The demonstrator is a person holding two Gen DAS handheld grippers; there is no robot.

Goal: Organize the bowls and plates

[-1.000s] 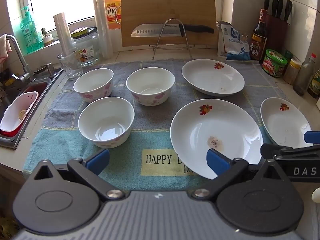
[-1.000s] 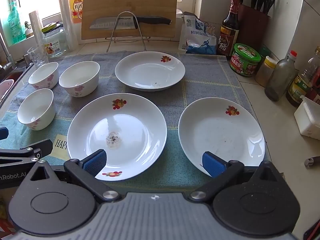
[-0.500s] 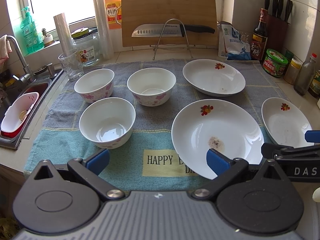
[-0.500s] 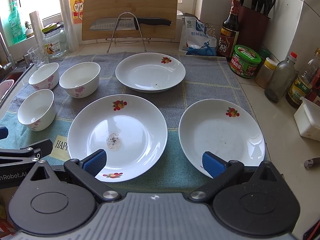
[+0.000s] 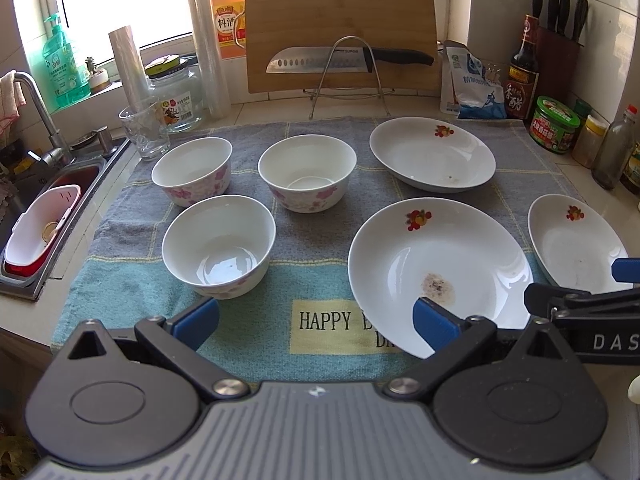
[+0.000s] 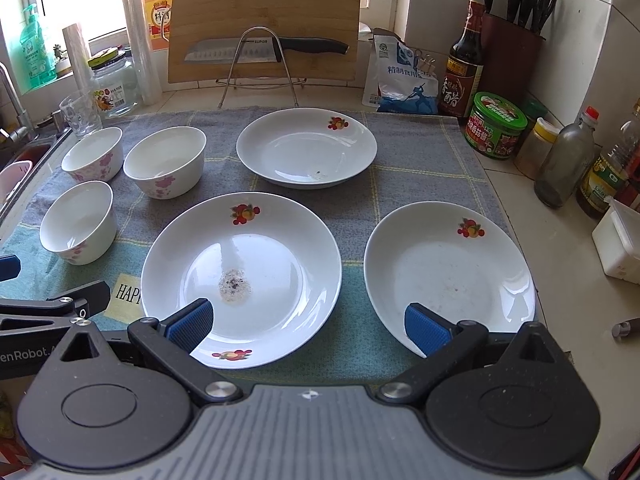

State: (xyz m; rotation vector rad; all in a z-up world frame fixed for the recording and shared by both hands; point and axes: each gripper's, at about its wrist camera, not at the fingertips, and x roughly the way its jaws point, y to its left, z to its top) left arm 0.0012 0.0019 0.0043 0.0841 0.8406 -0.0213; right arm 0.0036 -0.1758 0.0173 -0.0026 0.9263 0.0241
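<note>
Three white bowls with pink flowers stand on a towel (image 5: 320, 232): a near bowl (image 5: 219, 245), a back-left bowl (image 5: 193, 170) and a middle bowl (image 5: 307, 172). Three white plates with fruit prints lie to their right: a stained near plate (image 6: 241, 276), a far plate (image 6: 306, 147) and a right plate (image 6: 449, 276). My left gripper (image 5: 316, 318) hangs open above the towel's front edge, between the near bowl and the stained plate. Open too, my right gripper (image 6: 308, 322) hovers over the gap between the stained plate and the right plate. Neither holds anything.
A cutting board (image 5: 340, 28) and a knife on a wire rack (image 5: 348, 60) stand at the back. The sink (image 5: 44, 216) with a red-and-white basket is at left, beside a glass (image 5: 145, 133) and a jar (image 5: 176, 96). Bottles and jars (image 6: 496, 126) crowd the right counter.
Both grippers have crept slightly forward and lower towards the dishes. No dish has moved, and both grippers stay open.
</note>
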